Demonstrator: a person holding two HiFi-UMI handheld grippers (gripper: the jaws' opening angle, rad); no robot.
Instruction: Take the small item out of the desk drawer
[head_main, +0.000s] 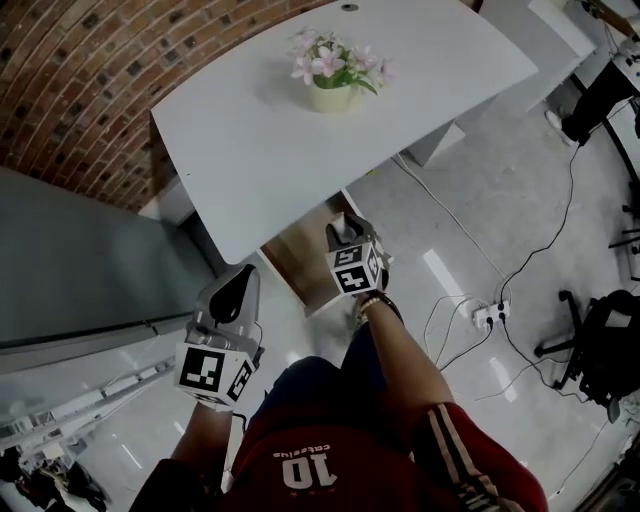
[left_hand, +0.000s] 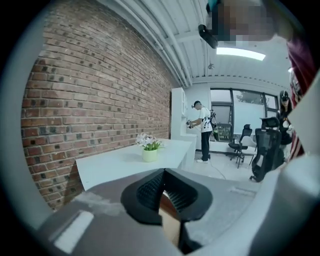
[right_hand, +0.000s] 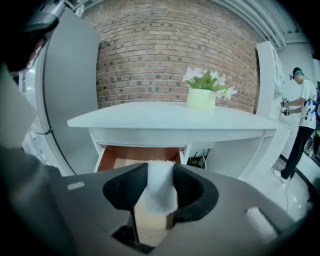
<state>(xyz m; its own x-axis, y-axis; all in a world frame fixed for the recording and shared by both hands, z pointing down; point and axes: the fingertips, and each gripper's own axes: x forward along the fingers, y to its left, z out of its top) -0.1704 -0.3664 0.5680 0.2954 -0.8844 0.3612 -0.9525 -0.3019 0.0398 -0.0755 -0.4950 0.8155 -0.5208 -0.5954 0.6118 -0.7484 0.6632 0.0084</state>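
Observation:
The white desk (head_main: 250, 160) has its wooden drawer (head_main: 300, 262) pulled open below the front edge. My right gripper (head_main: 345, 232) hovers over the drawer's right end. In the right gripper view my right gripper (right_hand: 159, 176) is shut on a small white soft item (right_hand: 161, 192), whose top sticks up between the black pads in front of the drawer (right_hand: 131, 156). My left gripper (head_main: 240, 283) hangs to the left of the drawer, apart from it. Its jaws (left_hand: 164, 189) stand together with nothing between them.
A pot of pink flowers (head_main: 332, 92) stands on the desk top. A grey cabinet (head_main: 80, 260) is at the left, a brick wall behind. A power strip with cables (head_main: 490, 315) and an office chair (head_main: 600, 345) are on the floor at the right. A person (right_hand: 302, 120) stands further off.

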